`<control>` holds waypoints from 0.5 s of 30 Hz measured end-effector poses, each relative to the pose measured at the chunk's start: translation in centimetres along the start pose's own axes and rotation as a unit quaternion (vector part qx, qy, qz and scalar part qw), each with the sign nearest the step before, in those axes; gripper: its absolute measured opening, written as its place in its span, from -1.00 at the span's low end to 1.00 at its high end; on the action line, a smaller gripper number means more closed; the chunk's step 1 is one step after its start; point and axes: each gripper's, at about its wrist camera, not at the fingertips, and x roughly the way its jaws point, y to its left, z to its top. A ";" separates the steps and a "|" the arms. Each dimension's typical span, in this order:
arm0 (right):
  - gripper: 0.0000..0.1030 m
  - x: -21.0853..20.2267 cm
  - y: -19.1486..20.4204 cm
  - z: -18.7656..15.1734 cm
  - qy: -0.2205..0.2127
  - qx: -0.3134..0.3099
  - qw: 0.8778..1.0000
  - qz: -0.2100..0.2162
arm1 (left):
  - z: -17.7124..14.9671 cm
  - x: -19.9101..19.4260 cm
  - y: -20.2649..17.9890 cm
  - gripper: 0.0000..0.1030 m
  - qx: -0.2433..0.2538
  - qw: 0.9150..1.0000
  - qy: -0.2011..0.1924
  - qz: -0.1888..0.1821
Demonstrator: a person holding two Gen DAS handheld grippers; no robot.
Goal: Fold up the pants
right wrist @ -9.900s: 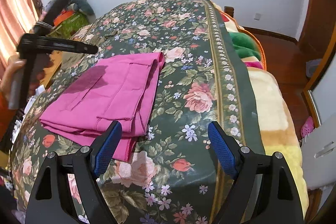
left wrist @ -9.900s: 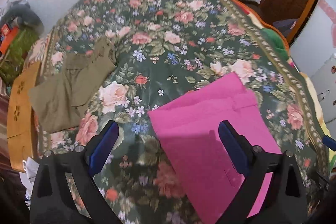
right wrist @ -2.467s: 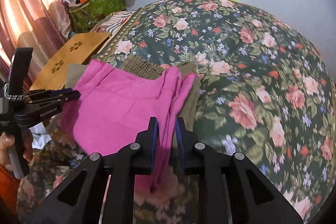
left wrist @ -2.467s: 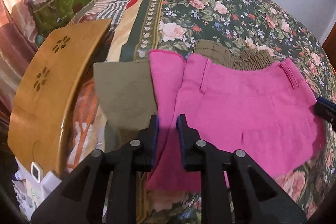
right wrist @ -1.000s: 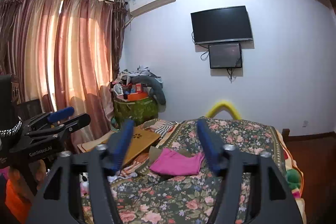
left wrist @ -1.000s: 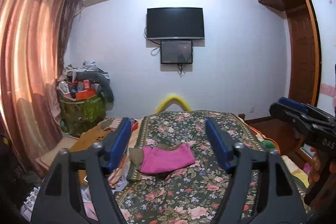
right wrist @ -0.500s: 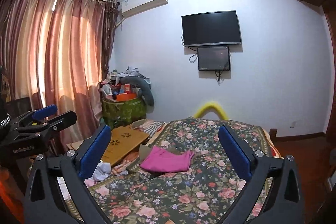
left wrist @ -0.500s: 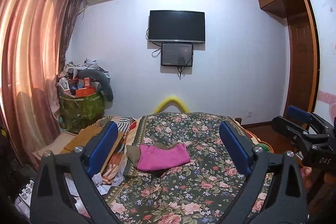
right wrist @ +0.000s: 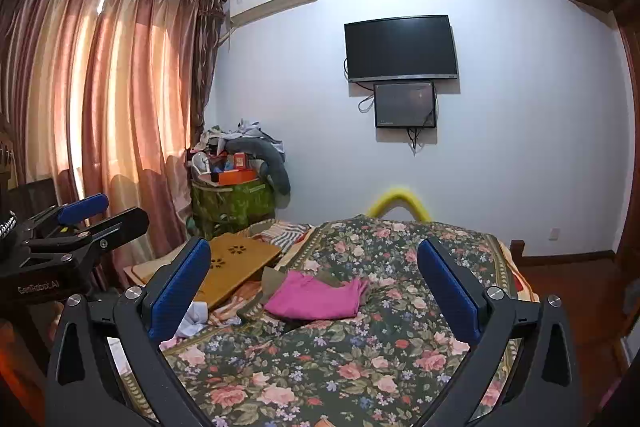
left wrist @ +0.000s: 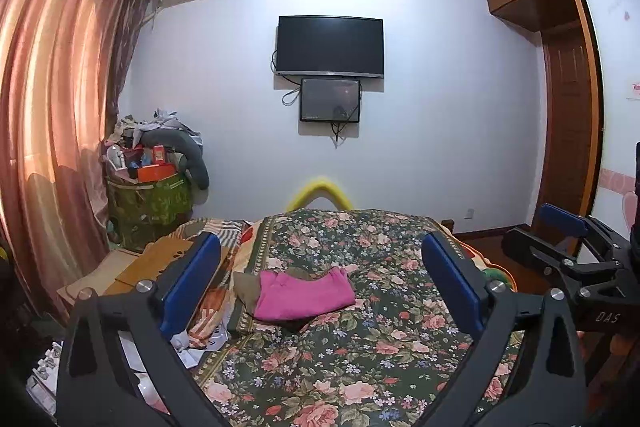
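Folded pink pants [left wrist: 304,293] lie on top of folded olive pants [left wrist: 245,289] near the far left edge of the floral bed [left wrist: 360,355]. They also show in the right wrist view as the pink pants [right wrist: 316,295] on the olive pants [right wrist: 272,279]. My left gripper [left wrist: 320,285] is open and empty, held well back from the pants above the near part of the bed. My right gripper [right wrist: 314,291] is open and empty too, equally far back. Each gripper shows at the edge of the other's view, the right gripper [left wrist: 568,251] and the left gripper [right wrist: 76,227].
A wooden lap table [right wrist: 236,263] sits left of the bed, with papers [left wrist: 192,343] on the floor beside it. A green bag piled with clutter [left wrist: 148,195] stands in the corner by the curtains [left wrist: 52,147]. A TV [left wrist: 330,46] hangs on the far wall. A wooden wardrobe [left wrist: 560,107] is at right.
Both grippers let go of the pink pants, opened wide and pulled far back from the bed. The pink pants now rest stacked on the olive pants.
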 end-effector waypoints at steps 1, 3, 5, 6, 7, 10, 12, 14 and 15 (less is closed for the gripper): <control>0.99 0.0 0.0 0.0 0.001 0.000 1.000 0.000 | -0.1 0.0 0.0 0.97 0.000 1.000 0.001 -0.001; 0.99 0.0 -0.1 -0.1 0.003 0.004 1.000 0.000 | -0.3 0.1 -0.1 0.98 0.002 1.000 0.003 0.002; 0.99 0.0 -0.2 -0.1 0.006 0.006 1.000 0.000 | -0.5 0.2 -0.2 0.98 0.005 1.000 0.005 0.005; 0.99 0.1 -0.3 -0.1 0.008 0.007 1.000 0.000 | -0.4 0.2 -0.2 0.98 0.005 1.000 0.006 0.005; 0.99 0.1 -0.3 -0.1 0.009 0.007 1.000 0.000 | -0.5 0.3 -0.2 0.99 0.005 1.000 0.006 0.005; 0.99 0.1 -0.3 -0.1 0.011 0.006 1.000 -0.001 | -0.6 0.3 -0.2 1.00 0.003 1.000 0.007 0.005; 0.99 0.0 -0.3 -0.1 0.011 0.006 1.000 0.000 | -0.6 0.4 -0.1 0.99 0.003 1.000 0.008 0.004; 0.99 0.0 -0.3 -0.1 0.012 0.004 1.000 -0.001 | -0.6 0.4 -0.2 0.99 0.003 1.000 0.008 0.005; 0.99 0.0 -0.3 -0.1 0.012 0.004 1.000 -0.002 | -0.7 0.4 -0.2 1.00 0.004 1.000 0.007 0.005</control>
